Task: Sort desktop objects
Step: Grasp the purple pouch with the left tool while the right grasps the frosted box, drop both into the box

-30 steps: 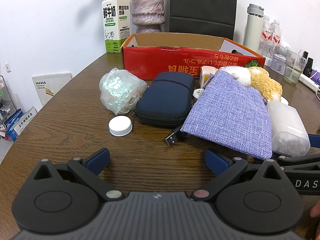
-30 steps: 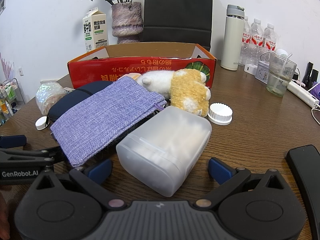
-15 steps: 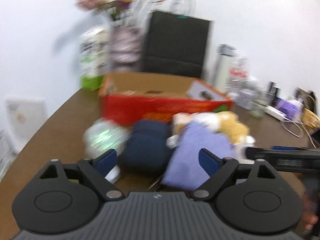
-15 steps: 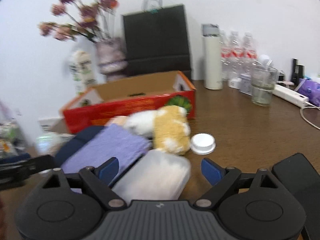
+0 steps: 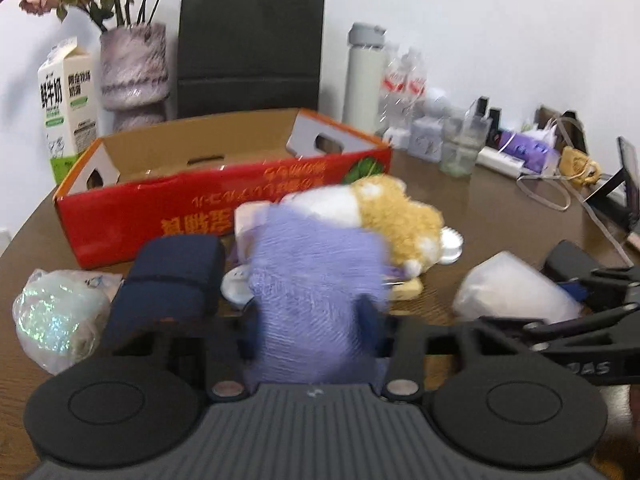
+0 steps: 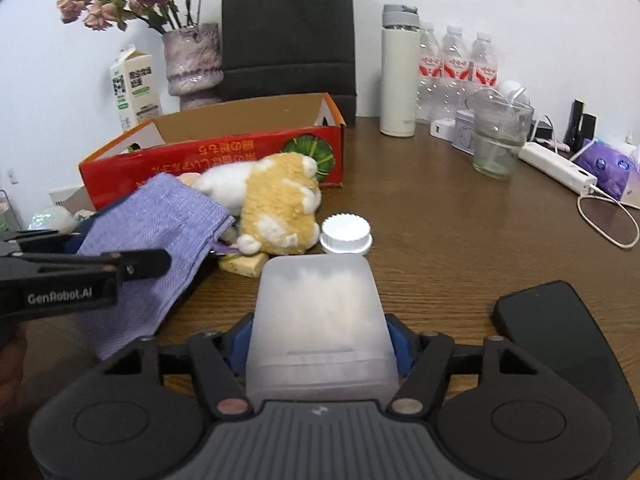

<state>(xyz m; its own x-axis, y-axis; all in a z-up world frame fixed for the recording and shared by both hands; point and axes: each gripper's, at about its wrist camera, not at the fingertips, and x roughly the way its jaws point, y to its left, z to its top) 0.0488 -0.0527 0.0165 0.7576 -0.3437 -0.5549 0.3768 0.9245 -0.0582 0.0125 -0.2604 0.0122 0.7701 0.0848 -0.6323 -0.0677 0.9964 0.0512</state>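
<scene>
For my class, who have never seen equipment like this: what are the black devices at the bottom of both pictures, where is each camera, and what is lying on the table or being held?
A person holds two hand-held grippers, each carrying a camera looking along its fingers. The left gripper is closing around a purple cloth pouch. The right gripper is closing around a frosted plastic box. On the wooden table lie a plush toy, a white cap, a navy case, a shiny bag and an open red carton.
</scene>
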